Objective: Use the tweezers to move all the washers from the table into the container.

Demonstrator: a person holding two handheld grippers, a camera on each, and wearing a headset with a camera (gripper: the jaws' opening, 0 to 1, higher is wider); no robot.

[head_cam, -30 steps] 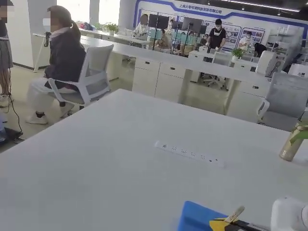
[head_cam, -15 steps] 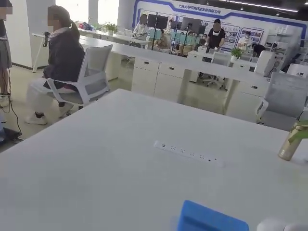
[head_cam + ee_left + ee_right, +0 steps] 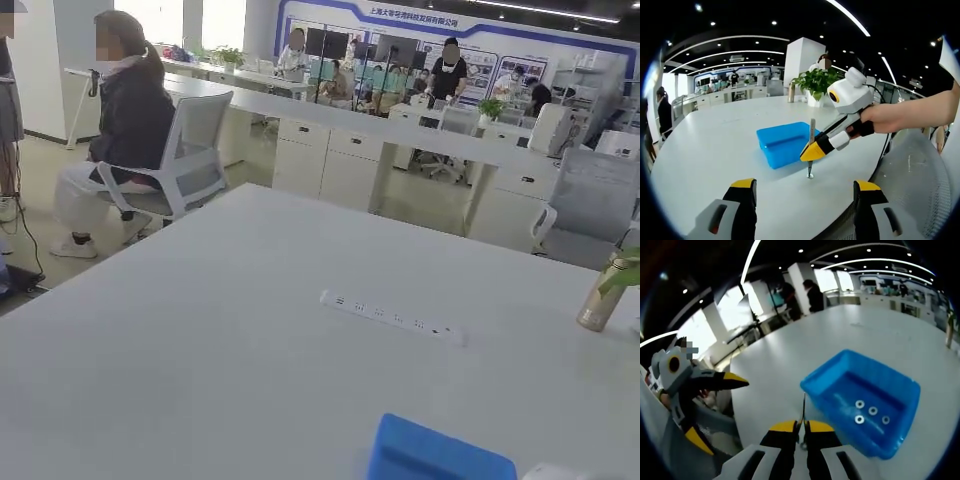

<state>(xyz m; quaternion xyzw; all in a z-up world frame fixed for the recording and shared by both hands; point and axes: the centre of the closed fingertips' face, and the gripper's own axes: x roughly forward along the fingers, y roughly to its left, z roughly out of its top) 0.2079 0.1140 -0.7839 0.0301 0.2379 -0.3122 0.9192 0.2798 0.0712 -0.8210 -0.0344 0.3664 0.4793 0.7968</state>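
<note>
My right gripper (image 3: 801, 427) is shut on thin metal tweezers (image 3: 803, 407). In the left gripper view the tweezers (image 3: 811, 137) point down, their tip touching a small washer (image 3: 810, 175) on the white table just in front of the blue container (image 3: 785, 142). Several washers (image 3: 871, 412) lie inside the blue container (image 3: 900, 390). My left gripper (image 3: 805, 200) stands open and empty above the table's near edge, apart from the tweezers. The container's far edge (image 3: 440, 452) sits at the bottom of the head view.
On the white table (image 3: 200, 340) a white power strip (image 3: 392, 318) lies mid-table and a bottle (image 3: 603, 295) stands at the right. A potted plant (image 3: 815, 82) stands behind the container. A person sits on a chair (image 3: 190, 150) beyond the table's far left corner.
The gripper holding the tweezers has dropped out of the bottom right of the head view. The head camera has tilted slightly.
</note>
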